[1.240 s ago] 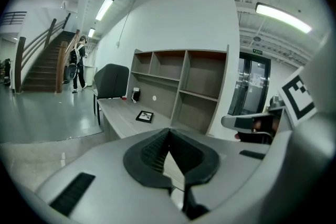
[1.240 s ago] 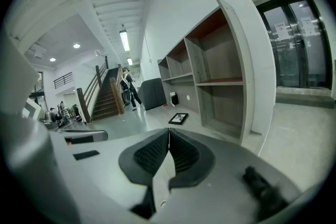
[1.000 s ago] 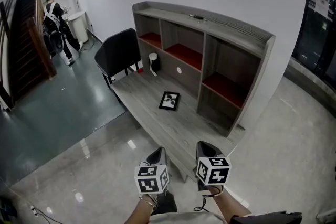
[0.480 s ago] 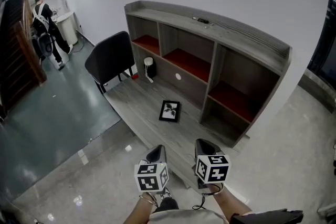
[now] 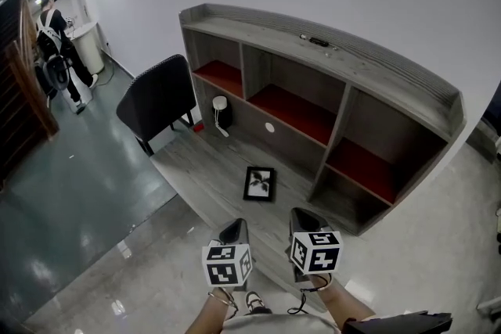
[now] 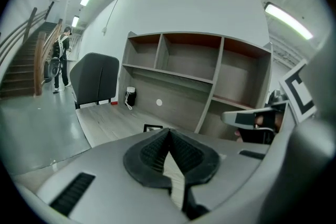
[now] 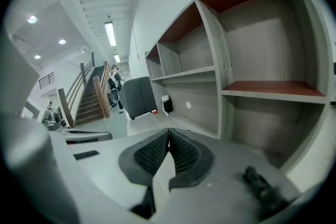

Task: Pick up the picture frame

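Observation:
The picture frame (image 5: 259, 184) is small and black, with a white mat and a dark plant print. It lies flat on the low grey wooden platform (image 5: 205, 168) in front of the shelf unit. In the left gripper view the picture frame (image 6: 153, 127) peeks just over the jaws. Both grippers hover side by side short of the platform's near edge. My left gripper (image 5: 235, 229) is shut with nothing in it, and so is my right gripper (image 5: 305, 218). The frame is hidden in the right gripper view.
A grey shelf unit (image 5: 329, 51) with red-lined compartments stands behind the frame. A dark chair (image 5: 159, 99) sits at the platform's left end, with a small white and black appliance (image 5: 221, 112) beside it. A person (image 5: 51, 31) stands far left by a staircase (image 5: 17, 82).
The whole view has closed in on the platform. The picture frame now sits lower and nearer to both grippers, which have stayed shut and side by side.

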`<control>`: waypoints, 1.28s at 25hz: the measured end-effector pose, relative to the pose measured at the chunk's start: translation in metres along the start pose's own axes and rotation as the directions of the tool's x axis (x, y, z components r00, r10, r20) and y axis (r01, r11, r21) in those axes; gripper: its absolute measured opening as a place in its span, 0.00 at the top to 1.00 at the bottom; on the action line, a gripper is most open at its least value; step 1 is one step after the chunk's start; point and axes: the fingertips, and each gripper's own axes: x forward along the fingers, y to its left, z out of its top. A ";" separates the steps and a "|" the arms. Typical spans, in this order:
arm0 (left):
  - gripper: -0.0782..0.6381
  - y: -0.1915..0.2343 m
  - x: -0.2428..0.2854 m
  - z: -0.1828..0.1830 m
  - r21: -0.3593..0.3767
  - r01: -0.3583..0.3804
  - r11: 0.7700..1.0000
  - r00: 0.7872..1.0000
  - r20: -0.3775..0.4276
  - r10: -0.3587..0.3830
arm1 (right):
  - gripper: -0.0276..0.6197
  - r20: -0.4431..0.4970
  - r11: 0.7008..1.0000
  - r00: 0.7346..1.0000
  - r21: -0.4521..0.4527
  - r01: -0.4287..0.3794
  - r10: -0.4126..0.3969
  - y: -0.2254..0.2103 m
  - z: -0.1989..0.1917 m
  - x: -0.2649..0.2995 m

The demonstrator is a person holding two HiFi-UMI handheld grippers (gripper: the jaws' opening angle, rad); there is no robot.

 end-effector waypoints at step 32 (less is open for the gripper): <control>0.87 0.039 0.072 -0.012 -0.047 0.024 0.999 0.990 -0.141 -0.030 | 0.91 -0.101 0.994 0.993 0.078 0.071 -0.063 -0.027 -0.013 0.071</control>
